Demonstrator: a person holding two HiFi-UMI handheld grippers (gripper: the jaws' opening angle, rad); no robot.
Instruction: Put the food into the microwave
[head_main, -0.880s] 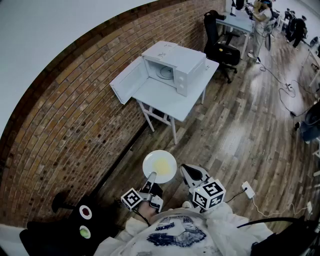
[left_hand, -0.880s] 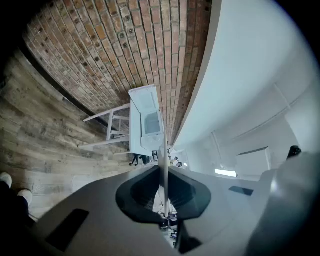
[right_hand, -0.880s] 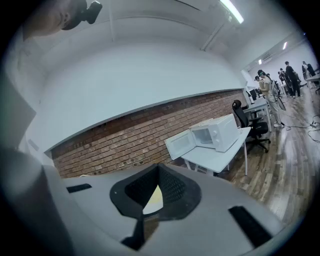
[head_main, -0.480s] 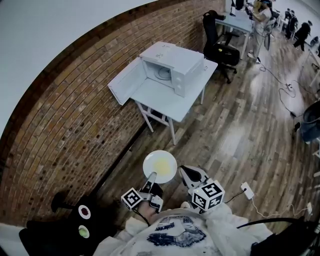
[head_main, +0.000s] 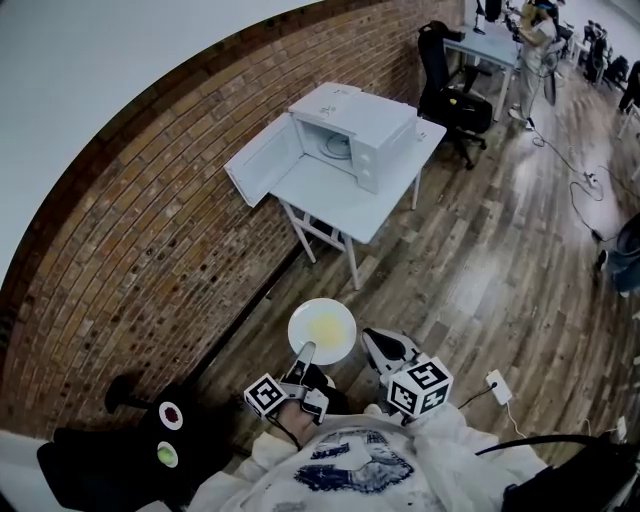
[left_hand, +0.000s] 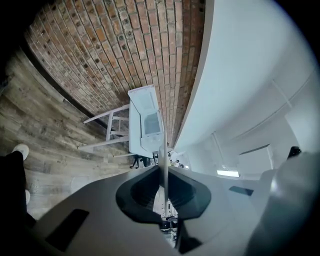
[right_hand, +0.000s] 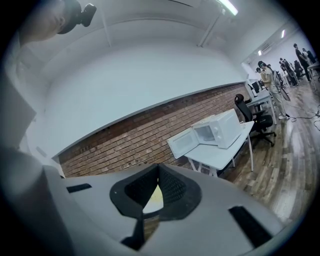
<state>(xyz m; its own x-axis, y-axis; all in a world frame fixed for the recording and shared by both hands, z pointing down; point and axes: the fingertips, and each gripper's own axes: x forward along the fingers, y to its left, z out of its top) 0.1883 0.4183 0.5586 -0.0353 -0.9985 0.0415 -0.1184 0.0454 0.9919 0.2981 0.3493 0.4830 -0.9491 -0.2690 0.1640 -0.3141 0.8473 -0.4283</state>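
Note:
A white plate of yellow food (head_main: 322, 331) hangs level in front of my chest, over the wooden floor. My left gripper (head_main: 304, 352) is shut on its near rim; in the left gripper view the plate (left_hand: 164, 150) shows edge-on as a thin line between the closed jaws. My right gripper (head_main: 375, 343) sits just right of the plate, apart from it, its jaws shut with nothing in them (right_hand: 157, 167). The white microwave (head_main: 355, 130) stands on a white table (head_main: 340, 195) by the brick wall, its door (head_main: 262, 158) swung wide open to the left and its turntable visible inside.
Several steps of wooden floor lie between me and the table. A black office chair (head_main: 455, 100) and a desk (head_main: 490, 45) stand beyond it, with people at the far right. A power strip with cable (head_main: 497, 385) lies on the floor to my right. Black gear (head_main: 165, 445) sits lower left.
The plate and both grippers keep their places in front of me. The table and microwave have shifted slightly right in the head view.

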